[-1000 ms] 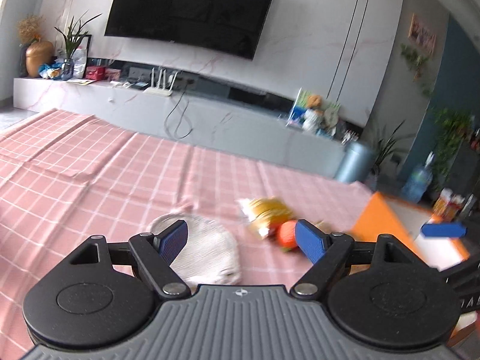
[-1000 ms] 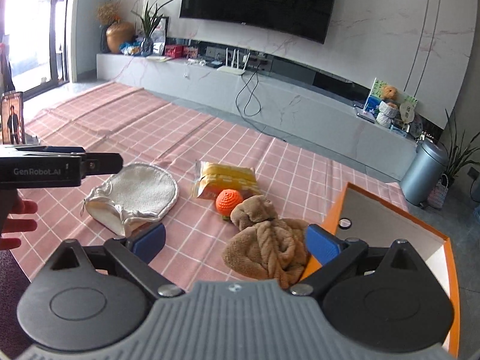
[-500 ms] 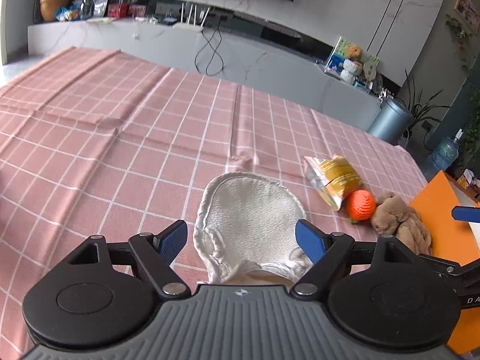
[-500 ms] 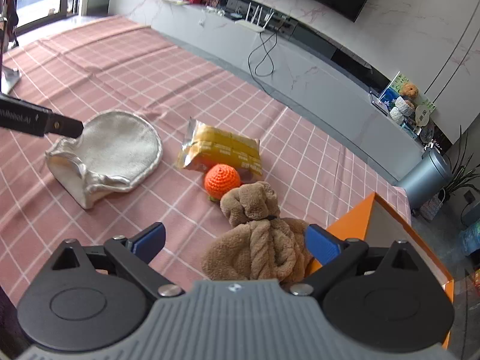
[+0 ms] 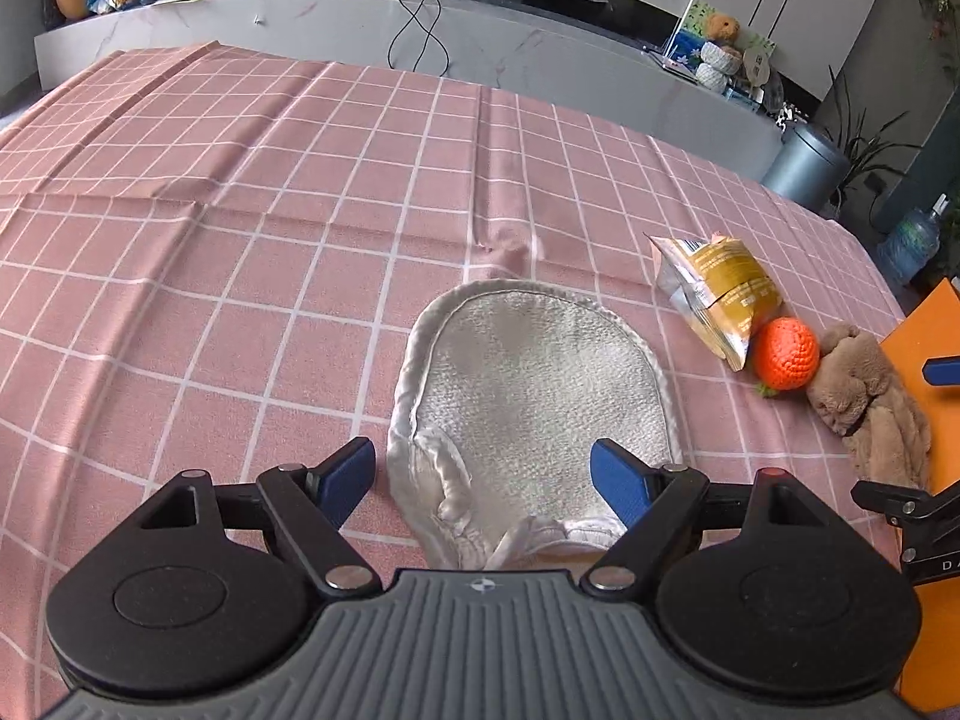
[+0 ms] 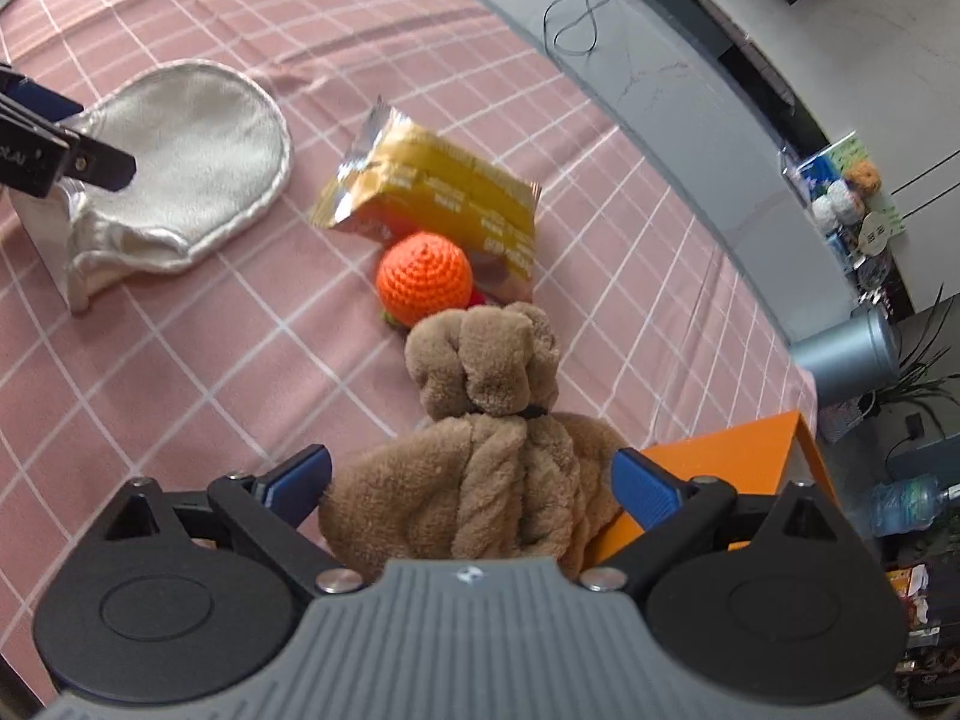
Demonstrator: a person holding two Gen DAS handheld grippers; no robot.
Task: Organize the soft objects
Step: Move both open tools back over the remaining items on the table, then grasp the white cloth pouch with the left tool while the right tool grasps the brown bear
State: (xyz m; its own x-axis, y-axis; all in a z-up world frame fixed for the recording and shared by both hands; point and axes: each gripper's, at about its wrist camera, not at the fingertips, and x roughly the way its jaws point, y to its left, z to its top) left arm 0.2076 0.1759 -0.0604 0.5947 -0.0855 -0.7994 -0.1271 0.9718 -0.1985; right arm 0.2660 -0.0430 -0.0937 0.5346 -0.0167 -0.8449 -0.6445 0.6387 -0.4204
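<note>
Left gripper [image 5: 483,471], jaws spread, is positioned over the white mitt [image 5: 534,396] lying on the pink checked tablecloth [image 5: 240,228].

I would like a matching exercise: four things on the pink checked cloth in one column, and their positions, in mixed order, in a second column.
Things:
1. white mitt
2. brown plush toy
3. orange crochet ball
4. yellow snack packet

Positions:
A. between the packet and the plush toy
B. between the open right gripper fingers
C. farthest from the orange box
D. just behind the ball

Pairs: 1-C, 2-B, 3-A, 4-D
</note>
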